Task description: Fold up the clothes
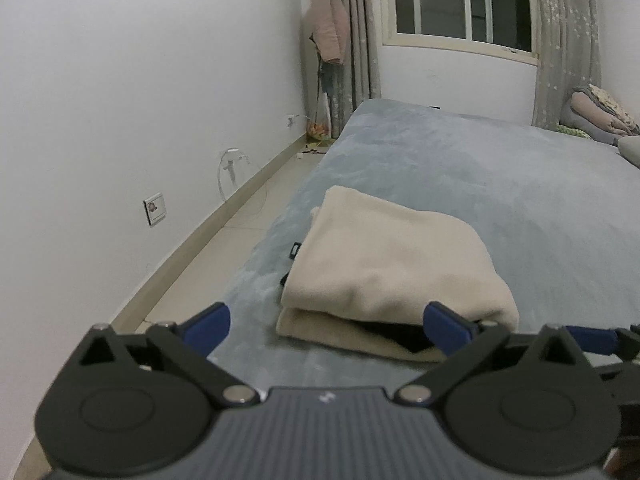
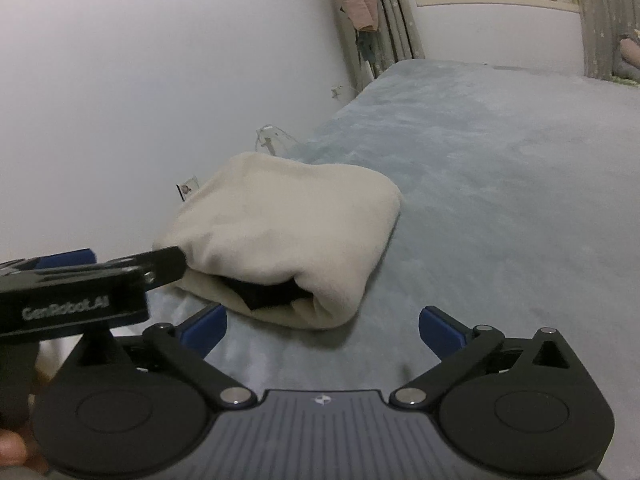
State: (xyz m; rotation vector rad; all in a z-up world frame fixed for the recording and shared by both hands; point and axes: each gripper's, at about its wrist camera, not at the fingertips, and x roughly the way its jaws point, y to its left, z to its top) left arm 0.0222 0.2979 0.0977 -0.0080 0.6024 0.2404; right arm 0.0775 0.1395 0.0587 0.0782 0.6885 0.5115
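The cream garment (image 1: 394, 276) sits folded into a thick bundle near the left edge of the grey-blue bed (image 1: 500, 184), with the tiled floor (image 1: 240, 236) just beyond that edge. The left gripper (image 1: 326, 326) has its blue fingers spread wide at the near side of the bundle, gripping nothing, though its right finger looks to be touching the open fold where something dark shows inside. The right gripper (image 2: 322, 326) is likewise wide and empty, a little short of the bundle on the near right. To my eye the folding looks nearly done, so the risk lies in any last tidying. A nudge from the near side could push the bundle leftward off the bed. A finger catching the loose lower layer could drag the fold open and spill that dark inner part. The soft fleece would likely slump rather than hold a crease if pressed unevenly.
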